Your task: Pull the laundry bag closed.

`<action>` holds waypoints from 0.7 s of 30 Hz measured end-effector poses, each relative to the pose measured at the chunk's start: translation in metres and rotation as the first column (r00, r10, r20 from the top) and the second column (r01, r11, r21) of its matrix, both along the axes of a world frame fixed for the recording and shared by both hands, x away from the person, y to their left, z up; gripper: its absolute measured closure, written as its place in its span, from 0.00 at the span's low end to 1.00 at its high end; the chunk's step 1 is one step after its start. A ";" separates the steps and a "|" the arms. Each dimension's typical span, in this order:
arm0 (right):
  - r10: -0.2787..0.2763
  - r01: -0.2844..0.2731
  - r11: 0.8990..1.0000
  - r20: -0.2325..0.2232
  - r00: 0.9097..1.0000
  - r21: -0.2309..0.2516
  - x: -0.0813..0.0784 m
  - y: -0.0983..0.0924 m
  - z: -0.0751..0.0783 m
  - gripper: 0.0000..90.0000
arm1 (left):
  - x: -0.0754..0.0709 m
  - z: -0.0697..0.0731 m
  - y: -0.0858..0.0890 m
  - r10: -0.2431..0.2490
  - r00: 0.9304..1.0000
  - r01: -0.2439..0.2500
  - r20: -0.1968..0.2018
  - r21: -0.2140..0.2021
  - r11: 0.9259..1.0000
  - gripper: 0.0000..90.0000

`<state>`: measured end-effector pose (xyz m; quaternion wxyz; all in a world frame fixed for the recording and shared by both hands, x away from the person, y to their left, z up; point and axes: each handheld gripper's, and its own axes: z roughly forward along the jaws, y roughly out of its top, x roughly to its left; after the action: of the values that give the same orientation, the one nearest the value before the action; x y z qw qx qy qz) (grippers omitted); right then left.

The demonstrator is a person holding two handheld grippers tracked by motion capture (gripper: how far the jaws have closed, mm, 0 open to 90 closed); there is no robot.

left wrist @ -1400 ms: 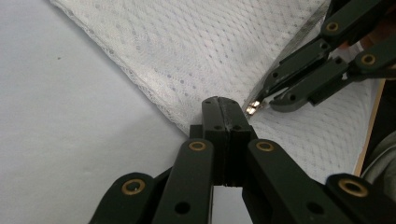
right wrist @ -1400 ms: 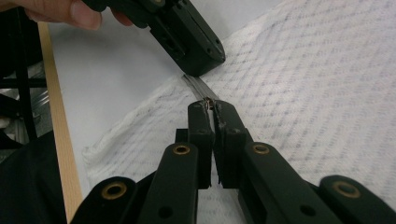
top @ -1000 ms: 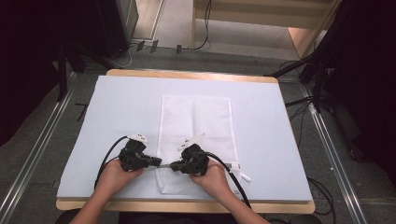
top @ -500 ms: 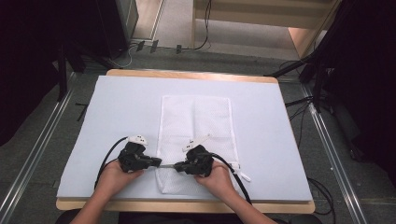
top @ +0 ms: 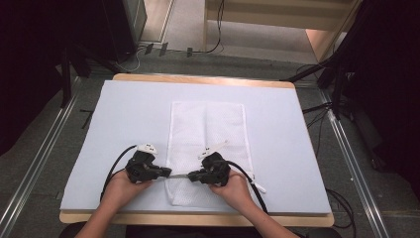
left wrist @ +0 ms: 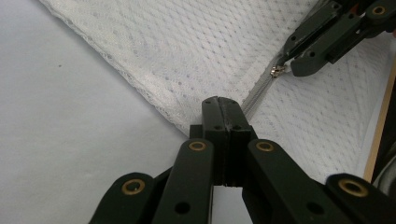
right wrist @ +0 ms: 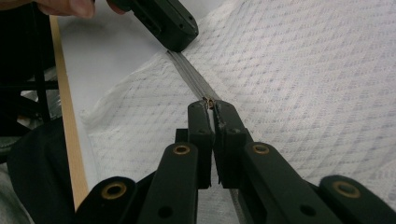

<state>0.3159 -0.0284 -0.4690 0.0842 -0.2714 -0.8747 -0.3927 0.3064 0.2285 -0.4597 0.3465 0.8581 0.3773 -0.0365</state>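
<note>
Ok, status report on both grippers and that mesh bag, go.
Left gripper shut on mesh bag edge at zipper end. Right gripper shut on zipper pull. Nothing in the way.

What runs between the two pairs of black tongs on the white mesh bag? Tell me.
A closed grey zipper across the white mesh bag, from the left tongs to the right tongs, seen in both gripper views.

right gripper [top: 190, 175] slightly nearer left gripper [top: 169, 174]
</note>
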 end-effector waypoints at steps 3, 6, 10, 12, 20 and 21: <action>0.001 -0.001 1.000 0.003 1.000 0.001 -0.001 -0.001 0.001 0.98 | 0.000 0.000 0.000 0.002 1.000 -0.002 -0.004 -0.004 1.000 1.00; -0.004 0.004 1.000 0.009 1.000 -0.013 -0.002 -0.004 0.004 0.98 | 0.000 0.000 0.000 0.003 1.000 -0.003 -0.003 -0.003 1.000 1.00; 0.001 -0.001 0.999 0.010 1.000 -0.034 -0.003 -0.012 0.008 0.98 | 0.001 -0.001 0.001 0.004 1.000 -0.004 -0.012 -0.012 1.000 1.00; 0.010 -0.009 0.999 0.019 1.000 -0.043 -0.004 -0.014 0.008 0.98 | 0.001 0.000 0.001 0.003 1.000 -0.003 -0.011 -0.009 1.000 1.00; -0.007 0.007 1.000 -0.011 1.000 0.002 -0.004 -0.022 0.000 0.98 | 0.001 0.000 0.001 0.009 1.000 -0.009 -0.013 -0.010 1.000 1.00; -0.007 0.007 1.000 -0.010 1.000 0.002 -0.004 -0.023 0.000 0.98 | 0.001 -0.001 0.000 0.010 1.000 -0.011 -0.014 -0.010 1.000 1.00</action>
<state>0.3122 -0.0509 -0.4687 0.0875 -0.2765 -0.8729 -0.3924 0.3072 0.2290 -0.4602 0.3485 0.8540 0.3840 -0.0425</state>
